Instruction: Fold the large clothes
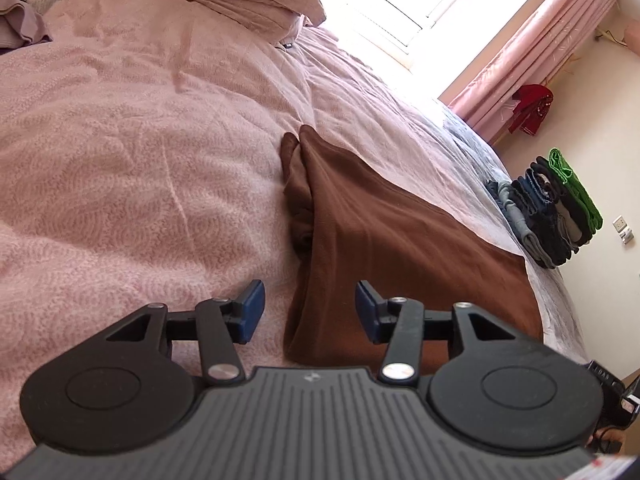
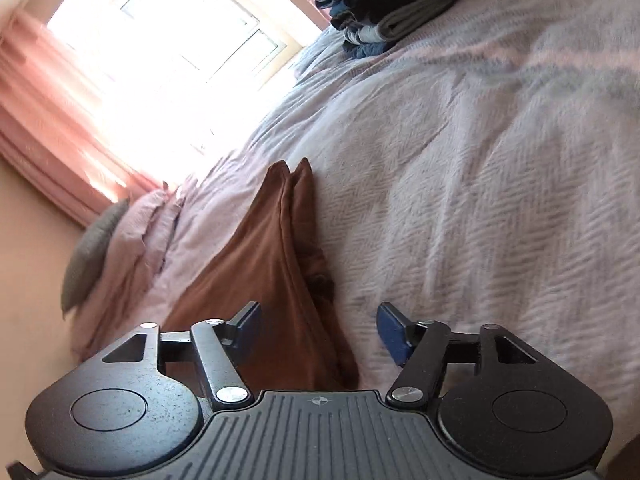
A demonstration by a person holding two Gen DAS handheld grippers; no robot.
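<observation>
Both grippers hang over the bed with nothing clamped: the left gripper (image 1: 310, 312) has its blue pads parted, with the near folded edge of the brown garment (image 1: 384, 248) showing in the gap below them, and the right gripper (image 2: 320, 332) stands spread wide, its pads clear of the cloth. From either tool the garment stretches away ahead, tapering to a pair of narrow ends at its far tip; under the left tool it sits mostly to the right of the jaws, under the right tool mostly to the left. It lies flat on the pink bedspread (image 1: 120, 184) in a long folded strip, with a bunched ridge along one side. I judge it soft, light and limp, a knit that will sag and drag rather than hold shape, and likely to cling a little to the textured cover. Sensible holds would be the two near corners of the doubled edge just ahead of the pads, pinching through all layers so none slips free. Beyond the garment stands a stack of folded clothes (image 1: 548, 216).
</observation>
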